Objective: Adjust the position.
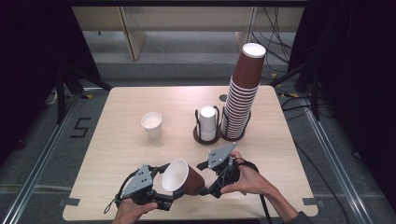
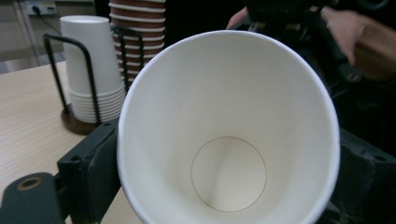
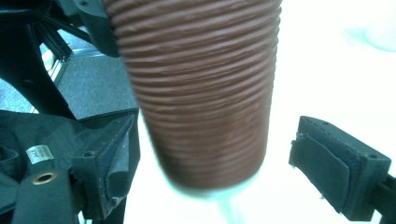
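Mid-handover at bottom centre: brown cup (image 1: 183,177) pinched at the rim by left hand-held gripper (image 1: 161,179), right hand-held gripper (image 1: 204,178) spread around its base; next, probably setting it upright on the bench (image 1: 116,140).

One held brown cup (image 1: 180,177), one loose white cup (image 1: 152,125), two cup stacks (image 1: 242,100)

A black numeral "5" (image 1: 80,127) is marked on the grey floor left of my table. My right gripper's small white label (image 3: 38,153) is too blurred to read.

Bare table (image 1: 116,154) before white cup (image 1: 152,125); cup holder (image 1: 207,135) and tall stack (image 1: 240,100) beyond.
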{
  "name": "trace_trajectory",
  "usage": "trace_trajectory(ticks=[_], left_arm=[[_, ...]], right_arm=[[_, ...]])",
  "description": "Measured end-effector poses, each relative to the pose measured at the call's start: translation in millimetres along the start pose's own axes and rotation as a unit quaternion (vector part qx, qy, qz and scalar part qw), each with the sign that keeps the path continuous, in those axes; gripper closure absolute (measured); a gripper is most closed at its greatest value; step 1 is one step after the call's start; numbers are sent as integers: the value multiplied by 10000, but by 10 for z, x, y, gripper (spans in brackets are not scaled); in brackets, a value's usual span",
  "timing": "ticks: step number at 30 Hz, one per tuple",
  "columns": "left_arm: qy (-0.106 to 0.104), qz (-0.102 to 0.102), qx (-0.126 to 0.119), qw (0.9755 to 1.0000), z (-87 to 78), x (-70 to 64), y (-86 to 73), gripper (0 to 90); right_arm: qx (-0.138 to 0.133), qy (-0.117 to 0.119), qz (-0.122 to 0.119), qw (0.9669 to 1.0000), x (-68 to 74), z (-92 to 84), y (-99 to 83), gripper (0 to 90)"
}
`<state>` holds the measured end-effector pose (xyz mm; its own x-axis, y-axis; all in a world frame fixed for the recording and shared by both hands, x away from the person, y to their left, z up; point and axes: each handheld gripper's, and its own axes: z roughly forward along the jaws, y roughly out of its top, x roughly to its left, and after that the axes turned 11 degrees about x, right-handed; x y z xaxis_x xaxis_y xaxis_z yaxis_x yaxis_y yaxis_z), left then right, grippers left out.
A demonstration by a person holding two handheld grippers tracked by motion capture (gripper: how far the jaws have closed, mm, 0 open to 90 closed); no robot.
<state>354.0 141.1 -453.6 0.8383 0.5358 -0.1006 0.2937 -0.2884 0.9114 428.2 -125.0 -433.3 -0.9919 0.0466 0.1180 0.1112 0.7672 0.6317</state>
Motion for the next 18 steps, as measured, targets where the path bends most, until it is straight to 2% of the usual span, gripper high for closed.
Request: trace_trajectory(ticks=[3,5,9,10,11,13,15,18], left_arm=[[230,15,240,9994,-14,27,19,104],[440,78,427,9981,-33,44,32,103],[731,95,715,9947,-69,109,66,101],[845,122,820,9930,-87,121,77,100],[884,107,793,9929,-91,138,79,100],[1014,98,891,9908,-117,174,91,99],[1132,68,971,9888,-146,202,99,99],[1263,32,1024,9867,-174,258,99,97]], right_arm=[[19,-128,18,9999,-15,-34,-15,164],[69,-192,33,9998,-30,-56,-39,175],[47,-330,120,9994,-45,-119,-89,182],[50,-380,140,9992,-49,-139,-102,183],[74,-392,165,9991,-50,-160,-117,183],[38,-473,315,9984,-48,-201,-160,183],[40,-543,262,9982,-61,-238,-211,185],[106,-677,361,9970,-68,-295,-303,194]])
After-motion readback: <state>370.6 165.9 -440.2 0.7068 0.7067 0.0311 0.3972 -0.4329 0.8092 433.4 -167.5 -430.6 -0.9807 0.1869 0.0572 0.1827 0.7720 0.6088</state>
